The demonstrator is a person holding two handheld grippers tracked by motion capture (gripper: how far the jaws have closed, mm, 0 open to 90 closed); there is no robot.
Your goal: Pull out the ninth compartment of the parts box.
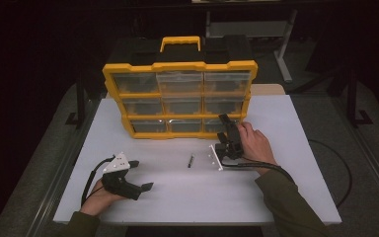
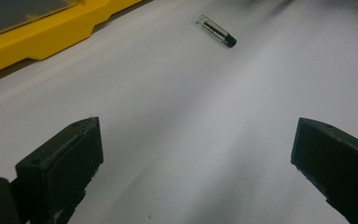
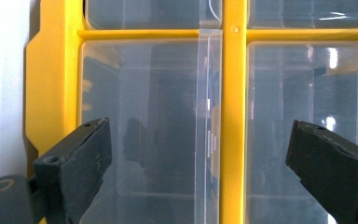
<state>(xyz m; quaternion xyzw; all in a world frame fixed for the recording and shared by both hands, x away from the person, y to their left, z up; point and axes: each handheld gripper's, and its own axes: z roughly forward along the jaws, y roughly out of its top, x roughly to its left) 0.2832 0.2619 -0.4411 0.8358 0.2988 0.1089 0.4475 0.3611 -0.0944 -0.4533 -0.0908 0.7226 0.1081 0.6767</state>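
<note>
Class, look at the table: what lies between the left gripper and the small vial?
Nothing: bare white table runs from the open left gripper to the vial, as the left gripper view shows.

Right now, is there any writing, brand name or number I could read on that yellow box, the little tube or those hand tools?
No readable text anywhere.
Yellow organizer box: no label or brand legible on frame, handle or clear drawers.
Small clear tube with black tip: no print visible; too small to tell.
Left gripper and right gripper: no markings legible.
</note>
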